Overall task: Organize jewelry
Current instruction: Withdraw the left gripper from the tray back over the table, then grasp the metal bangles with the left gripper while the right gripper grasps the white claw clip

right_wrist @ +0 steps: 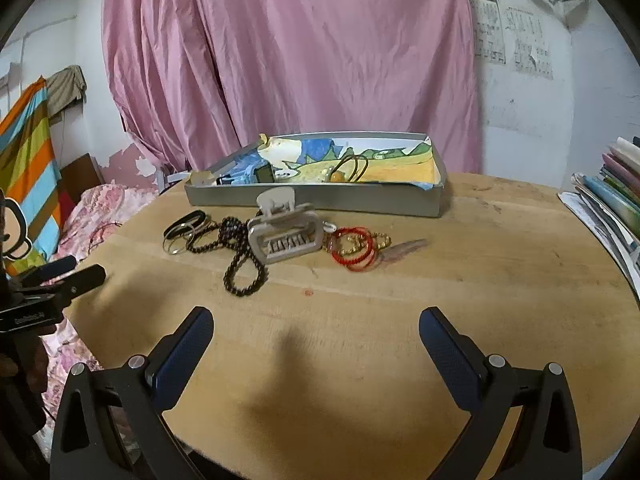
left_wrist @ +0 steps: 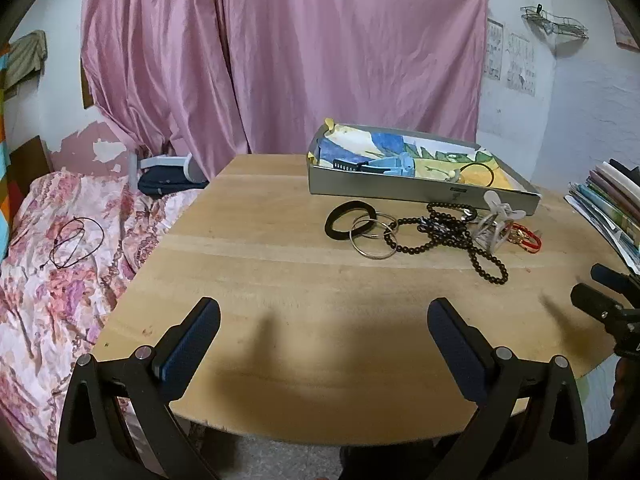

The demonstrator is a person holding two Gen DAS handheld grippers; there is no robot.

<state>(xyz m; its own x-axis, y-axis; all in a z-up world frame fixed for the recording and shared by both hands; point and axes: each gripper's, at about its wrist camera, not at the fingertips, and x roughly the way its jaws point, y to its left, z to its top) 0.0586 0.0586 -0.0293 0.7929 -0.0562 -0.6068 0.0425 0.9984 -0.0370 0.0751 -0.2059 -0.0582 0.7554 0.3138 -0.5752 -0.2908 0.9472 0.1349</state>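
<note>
A pile of jewelry lies on the wooden table (left_wrist: 248,280) in front of a grey tray (right_wrist: 320,199). It holds a black band (left_wrist: 350,220), silver bangles (left_wrist: 372,236), a dark bead necklace (right_wrist: 240,268), a white hair claw (right_wrist: 285,236) and red and gold bangles (right_wrist: 356,250). The tray (left_wrist: 400,194), lined with colourful paper, contains a few small pieces. My left gripper (left_wrist: 324,318) is open above the near table edge, well short of the pile. My right gripper (right_wrist: 316,326) is open too, nothing between its fingers.
A bed with a floral cover (left_wrist: 60,272) lies left of the table, a thin cord (left_wrist: 76,240) on it. Stacked books (right_wrist: 616,188) sit at the table's right side. A pink curtain (right_wrist: 300,52) hangs behind.
</note>
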